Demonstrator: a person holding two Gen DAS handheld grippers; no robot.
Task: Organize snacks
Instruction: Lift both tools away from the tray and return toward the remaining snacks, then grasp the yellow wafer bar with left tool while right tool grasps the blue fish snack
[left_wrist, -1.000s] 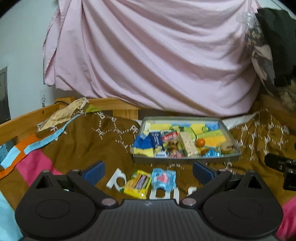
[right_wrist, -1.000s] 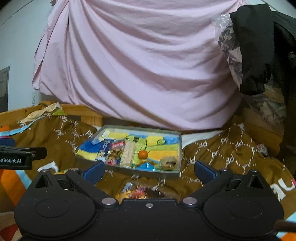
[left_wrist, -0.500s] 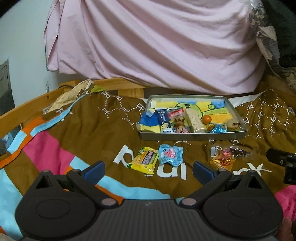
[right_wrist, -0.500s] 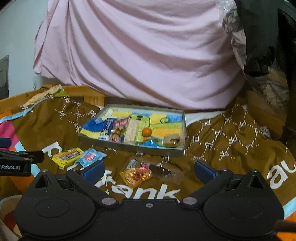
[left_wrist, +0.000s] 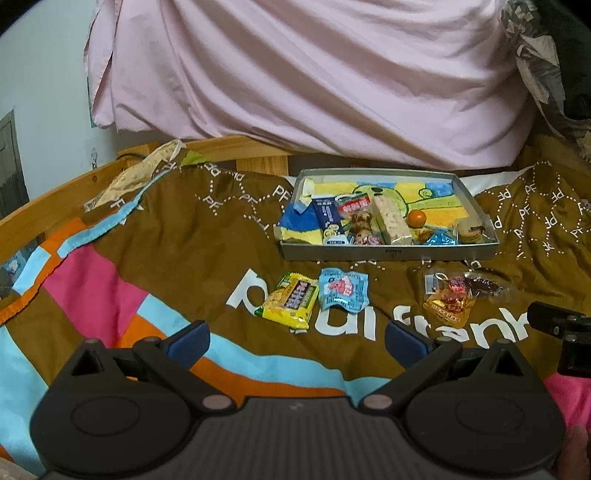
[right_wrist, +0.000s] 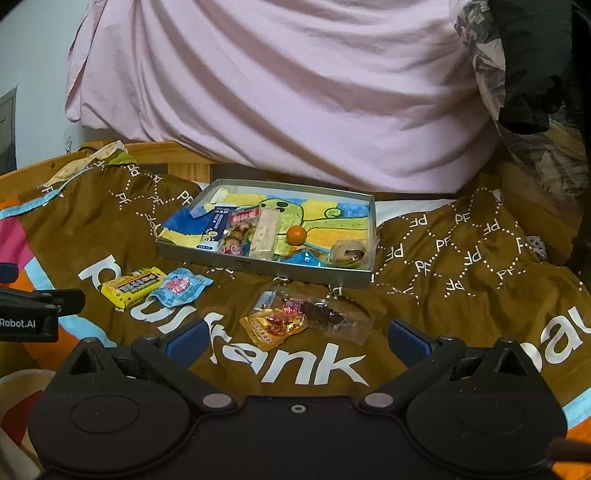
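Both grippers have pulled back and tipped downward since a second ago, so that the loose packets on the bedspread, then half hidden behind the fingers, now lie in full sight ahead of them. On the left, the left gripper (left_wrist: 297, 338) hangs with its blue-tipped jaws spread wide and nothing between them, over the white lettering of the brown bedspread (left_wrist: 177, 236). Just beyond its fingers lie a yellow snack packet (left_wrist: 289, 305) and a light blue snack packet (left_wrist: 343, 293), side by side and touching or nearly so. Further right, apart from those two, sits an orange-gold packet (left_wrist: 448, 306) with a clear wrapper holding dark pieces (left_wrist: 482, 286) overlapping its far edge. Behind all of them rests a shallow grey tray (left_wrist: 388, 254), lined with a bright cartoon picture, and inside it are a dark blue sachet (left_wrist: 328, 219), a red-labelled pack (left_wrist: 355, 204), a pale rice bar (left_wrist: 390, 219), a small orange ball (left_wrist: 417, 218), a blue foil sweet (left_wrist: 441, 240) and a round biscuit in a clear wrap (left_wrist: 471, 232) in the near right corner. The right gripper (right_wrist: 297, 338) is likewise released, jaws wide and empty, and it hovers just short of the orange-gold packet (right_wrist: 273, 325) and the clear wrapper (right_wrist: 328, 315); the yellow packet (right_wrist: 133, 286) and blue packet (right_wrist: 181, 286) lie off to its left, and the tray (right_wrist: 266, 267) lies beyond. A pink sheet (right_wrist: 280, 92) hangs across the back, above a wooden bed rail (left_wrist: 55, 210).
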